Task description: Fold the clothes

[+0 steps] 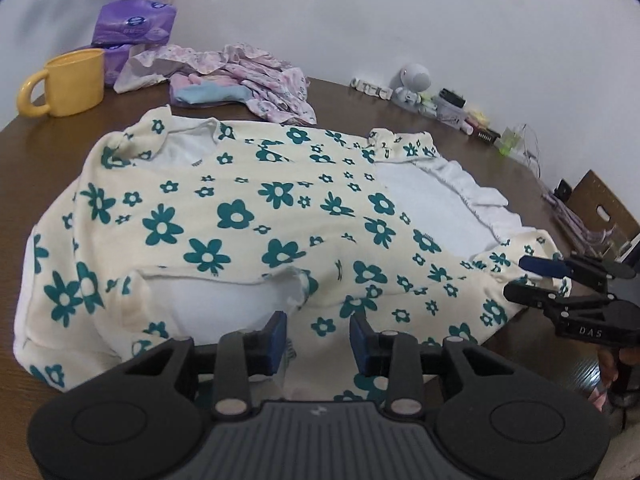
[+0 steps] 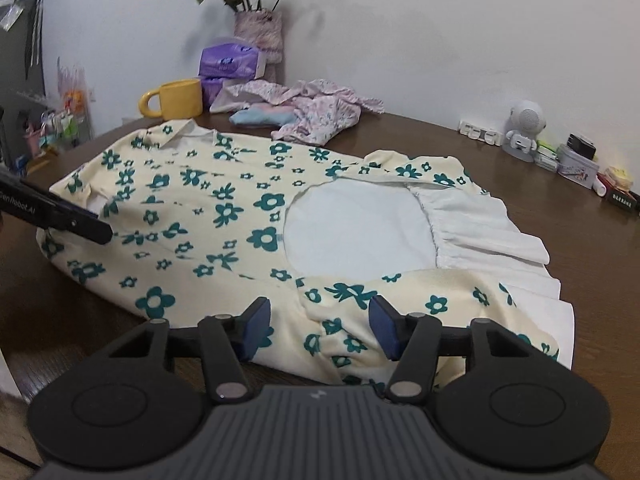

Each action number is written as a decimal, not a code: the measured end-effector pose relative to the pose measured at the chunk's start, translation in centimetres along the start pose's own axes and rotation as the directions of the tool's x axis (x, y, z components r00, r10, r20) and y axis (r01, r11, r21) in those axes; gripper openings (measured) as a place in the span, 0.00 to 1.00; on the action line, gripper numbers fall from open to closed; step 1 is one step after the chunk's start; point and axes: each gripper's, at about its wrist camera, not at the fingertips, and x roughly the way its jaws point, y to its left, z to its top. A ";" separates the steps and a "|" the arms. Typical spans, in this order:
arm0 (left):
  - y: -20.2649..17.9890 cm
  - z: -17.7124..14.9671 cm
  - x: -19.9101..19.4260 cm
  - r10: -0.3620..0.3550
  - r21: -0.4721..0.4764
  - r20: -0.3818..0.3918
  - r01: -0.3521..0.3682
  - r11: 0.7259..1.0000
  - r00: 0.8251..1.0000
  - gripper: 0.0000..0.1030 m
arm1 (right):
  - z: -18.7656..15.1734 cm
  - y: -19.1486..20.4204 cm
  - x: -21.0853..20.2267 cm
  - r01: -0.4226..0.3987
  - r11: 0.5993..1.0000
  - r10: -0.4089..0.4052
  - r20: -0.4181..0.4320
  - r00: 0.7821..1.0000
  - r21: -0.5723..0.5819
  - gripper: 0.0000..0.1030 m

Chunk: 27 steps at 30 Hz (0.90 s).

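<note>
Left gripper (image 1: pixel 318 338): jaws parted, empty, over dress (image 1: pixel 256 216) near hem
Right gripper (image 2: pixel 316 330): likewise
Risk: shallow pinch slips, white lining (image 2: pixel 360 228) bunches

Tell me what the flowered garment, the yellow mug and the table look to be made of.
Flowered garment: soft matte knit, probably cotton; it drapes and rumples. Yellow mug: looks like matte ceramic, thick-walled, possibly plastic. Table: dark brown wood or wood-look laminate, faint grain, slight sheen.
</note>
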 end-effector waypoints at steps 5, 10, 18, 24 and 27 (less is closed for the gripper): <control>-0.5 0.0 0.0 0.030 0.039 -0.009 -0.029 0.999 1.000 0.21 | -0.3 0.0 0.4 -0.009 1.000 0.009 -0.003 1.000 -0.013 0.54; -0.9 -0.1 0.0 0.064 0.077 -0.012 -0.063 0.995 0.998 0.16 | -0.6 0.0 0.8 -0.010 1.000 0.010 -0.008 1.000 -0.025 0.50; -1.9 -0.5 0.0 0.114 0.142 -0.006 -0.112 0.984 0.993 0.02 | -0.7 0.0 0.9 0.017 0.997 -0.018 -0.008 1.000 -0.074 0.27; -2.2 -0.7 -0.7 0.093 0.145 -0.011 -0.090 0.985 0.996 0.00 | -0.5 0.2 0.3 0.011 0.990 -0.012 -0.006 1.000 -0.139 0.10; -1.6 -0.7 -1.6 0.016 0.090 -0.029 -0.013 0.996 0.999 0.00 | 0.0 -0.4 -0.5 -0.026 0.992 0.026 -0.003 1.000 -0.126 0.09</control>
